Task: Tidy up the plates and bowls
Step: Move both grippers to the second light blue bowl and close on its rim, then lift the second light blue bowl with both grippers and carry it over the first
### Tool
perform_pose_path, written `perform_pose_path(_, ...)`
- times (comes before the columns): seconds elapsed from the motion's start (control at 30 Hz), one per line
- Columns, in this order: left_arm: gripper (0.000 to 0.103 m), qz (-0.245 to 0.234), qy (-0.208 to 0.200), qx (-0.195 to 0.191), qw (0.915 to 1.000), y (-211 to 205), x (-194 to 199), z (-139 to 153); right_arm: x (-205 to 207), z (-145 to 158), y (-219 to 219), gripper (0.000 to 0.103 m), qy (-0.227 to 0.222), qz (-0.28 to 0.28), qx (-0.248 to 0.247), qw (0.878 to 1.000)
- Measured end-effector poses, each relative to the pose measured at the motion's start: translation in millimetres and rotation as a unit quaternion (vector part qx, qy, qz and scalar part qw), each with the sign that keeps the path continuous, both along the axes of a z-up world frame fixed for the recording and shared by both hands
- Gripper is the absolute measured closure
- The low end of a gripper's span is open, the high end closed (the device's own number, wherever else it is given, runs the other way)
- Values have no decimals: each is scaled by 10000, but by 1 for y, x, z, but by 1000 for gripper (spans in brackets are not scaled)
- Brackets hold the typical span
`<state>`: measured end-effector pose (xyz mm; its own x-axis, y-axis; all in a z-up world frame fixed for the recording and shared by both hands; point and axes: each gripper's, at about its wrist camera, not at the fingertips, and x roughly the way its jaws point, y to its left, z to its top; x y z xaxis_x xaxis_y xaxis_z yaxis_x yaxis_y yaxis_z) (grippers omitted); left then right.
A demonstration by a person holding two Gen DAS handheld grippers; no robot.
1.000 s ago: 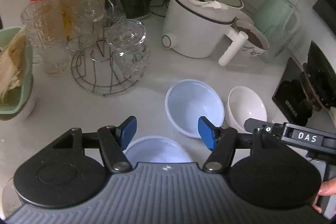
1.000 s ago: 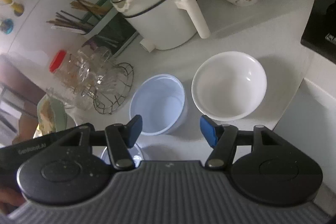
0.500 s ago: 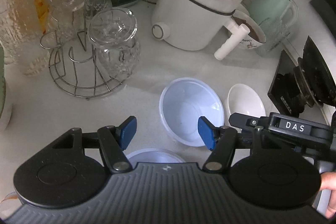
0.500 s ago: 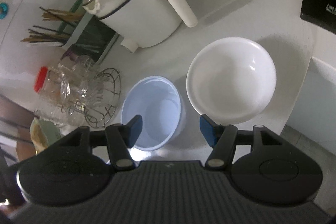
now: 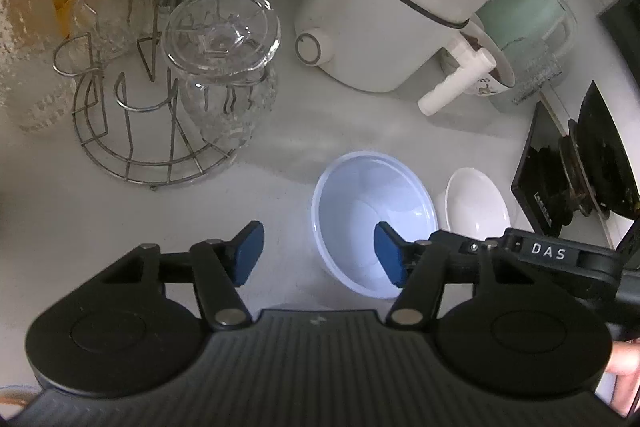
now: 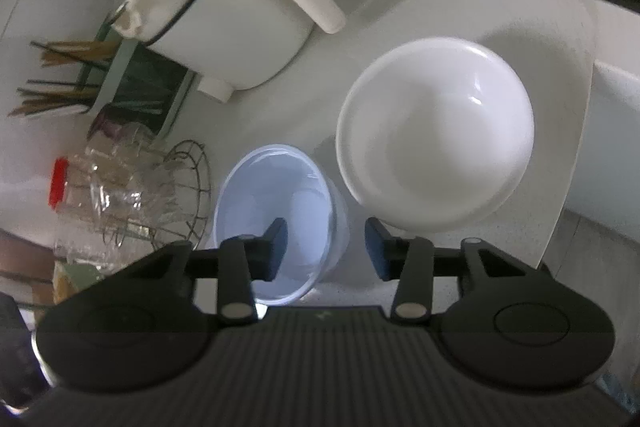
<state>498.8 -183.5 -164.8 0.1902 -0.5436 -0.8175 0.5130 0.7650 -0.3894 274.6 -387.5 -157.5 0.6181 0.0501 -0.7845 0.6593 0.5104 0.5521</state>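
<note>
We see dim, cool light with heavy fisheye bending at the edges. Glare glints inside the white bowl, which casts a soft shadow on the counter. The pot and the glasses smear with motion blur; our left view is sharper, corners dark

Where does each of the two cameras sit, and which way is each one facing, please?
Left wrist: on the left gripper, looking down at the countertop; its open blue fingers and a fingertip show.
Right wrist: on the right gripper, looking down at the white bowl; its open fingers show.
Shared: the blue bowl, white bowl, electric pot and glass rack.
</note>
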Motion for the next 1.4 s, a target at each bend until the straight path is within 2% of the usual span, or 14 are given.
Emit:
perform_pose_path(0.13,45,7,219,26,9998,-4,9,-12,5,-9,-2,69,119,-58,150,9998)
perform_pose_path(0.23,57,-164,166,200,9995,-12,11,-18,9,-15,-1,75,168,-13,213,9996)
perform_pose_path(0.43,79,-317,253,280,9988,-22,15,-27,21,-24,-2,86,356,168,246,9989)
perform_pose_path(0.5,90,-303,354,284,9985,-25,18,-31,25,-26,-2,88,417,228,273,9985)
perform_pose_path(0.6,92,-310,331,270,9986,-28,18,-28,27,-26,-1,92,429,365,261,9981)
perform_pose_path(0.9,92,-199,103,256,9994,-24,4,-6,22,-15,1,92,267,614,190,9976)
perform_pose_path(1.4,92,-114,-70,12,9999,-2,-29,53,-4,40,6,92,-215,900,-118,9956)
